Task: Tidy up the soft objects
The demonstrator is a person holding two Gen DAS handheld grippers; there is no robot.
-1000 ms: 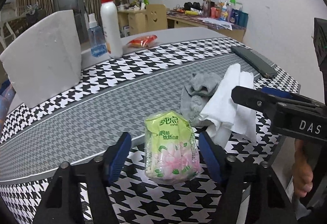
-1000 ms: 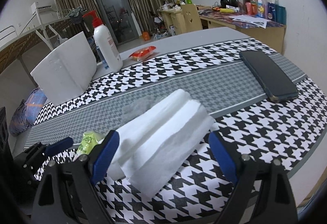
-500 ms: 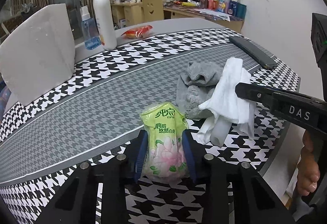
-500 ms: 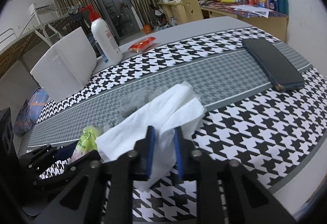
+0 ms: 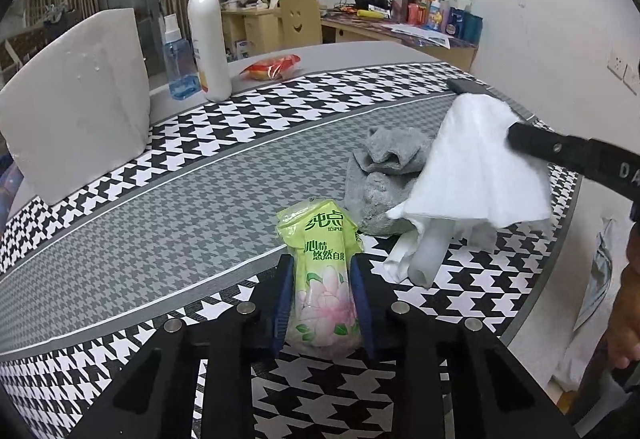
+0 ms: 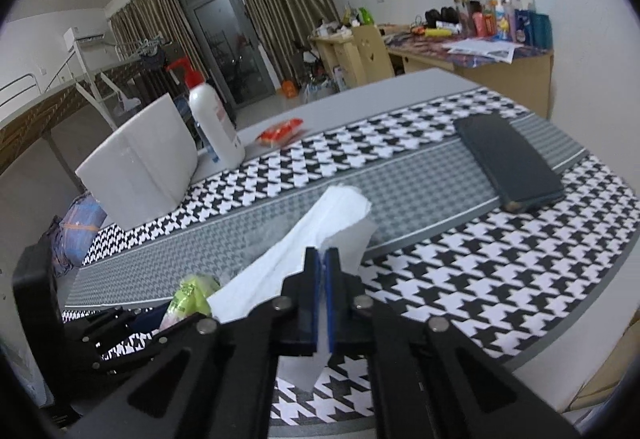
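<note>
The tissue pack sits between the left jaws on the worktop; sock beyond-right, cloth between the right jaws.

Count on my houndstooth-cloth surface: one green floral tissue pack, one white cloth, one crumpled grey sock, one white pump bottle, one blue spray bottle, one red snack packet, one dark flat phone, one white foam block.
</note>
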